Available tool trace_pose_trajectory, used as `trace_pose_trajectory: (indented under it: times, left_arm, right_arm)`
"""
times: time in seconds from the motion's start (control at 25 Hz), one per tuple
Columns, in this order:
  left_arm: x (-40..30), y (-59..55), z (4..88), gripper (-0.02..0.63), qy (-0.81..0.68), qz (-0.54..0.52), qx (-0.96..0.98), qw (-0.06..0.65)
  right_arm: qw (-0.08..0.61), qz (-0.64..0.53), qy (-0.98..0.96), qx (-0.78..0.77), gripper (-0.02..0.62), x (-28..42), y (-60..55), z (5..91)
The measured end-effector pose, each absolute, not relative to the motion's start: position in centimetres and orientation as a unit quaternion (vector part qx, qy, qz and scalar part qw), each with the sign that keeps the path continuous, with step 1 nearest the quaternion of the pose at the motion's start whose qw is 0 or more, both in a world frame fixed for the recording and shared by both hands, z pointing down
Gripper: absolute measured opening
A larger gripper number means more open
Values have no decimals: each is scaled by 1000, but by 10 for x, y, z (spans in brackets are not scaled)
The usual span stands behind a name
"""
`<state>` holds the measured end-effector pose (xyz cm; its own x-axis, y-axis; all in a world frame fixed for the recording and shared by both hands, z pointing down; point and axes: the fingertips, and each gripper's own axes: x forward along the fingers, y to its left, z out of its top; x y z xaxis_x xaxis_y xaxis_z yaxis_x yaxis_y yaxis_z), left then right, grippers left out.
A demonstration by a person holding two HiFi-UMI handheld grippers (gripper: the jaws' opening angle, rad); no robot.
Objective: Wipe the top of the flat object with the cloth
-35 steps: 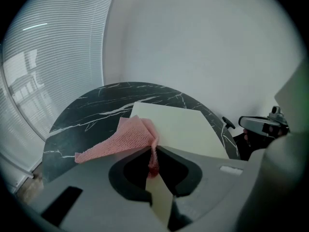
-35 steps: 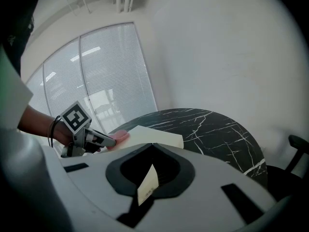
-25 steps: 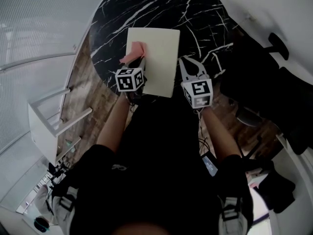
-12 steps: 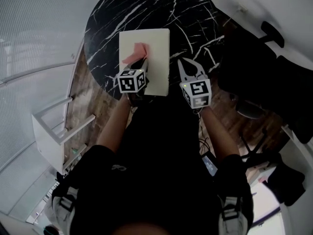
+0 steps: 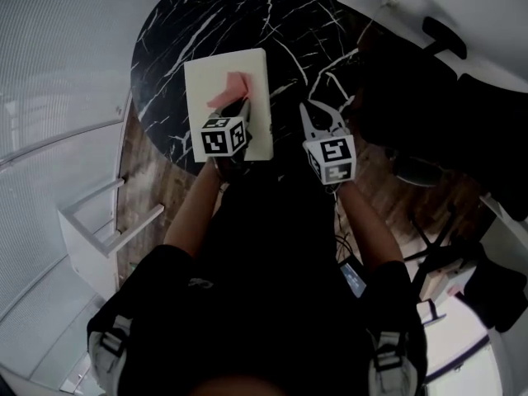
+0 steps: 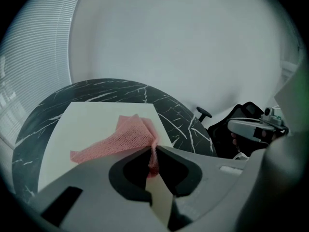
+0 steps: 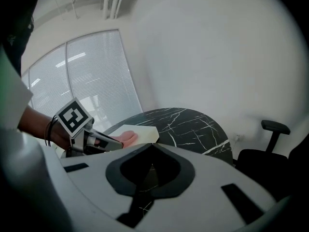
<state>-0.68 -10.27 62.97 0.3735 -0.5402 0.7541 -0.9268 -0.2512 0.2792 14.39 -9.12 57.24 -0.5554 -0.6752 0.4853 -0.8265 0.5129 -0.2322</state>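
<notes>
Head view: the left gripper (image 5: 240,106) has its fingers clamped on the pink cloth (image 5: 228,91), which lies ahead of them on the pale board (image 5: 206,81). The board's long axis runs away from the person across the table (image 5: 313,23). The right gripper (image 5: 323,115), fingers closed on nothing, hovers just beside the board.

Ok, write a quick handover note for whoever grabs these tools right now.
Left tool: shut on a corner of the pink cloth, which lies spread on the cream board.
Right tool: shut, empty, held above the black marble table, to the right of the board and apart from it.
Done: cloth gripped and lying on the board; how much has been wiped can't be told.
Left: sweep the cloth across the whole top.
</notes>
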Motion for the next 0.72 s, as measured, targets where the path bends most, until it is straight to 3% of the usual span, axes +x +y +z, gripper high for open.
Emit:
trace_pose_trajectory:
  times: [0.72]
  left_arm:
    - [35, -106, 610, 23, -445, 245, 781, 363]
  right_arm:
    - [169, 222, -850, 446, -4, 147, -87, 571]
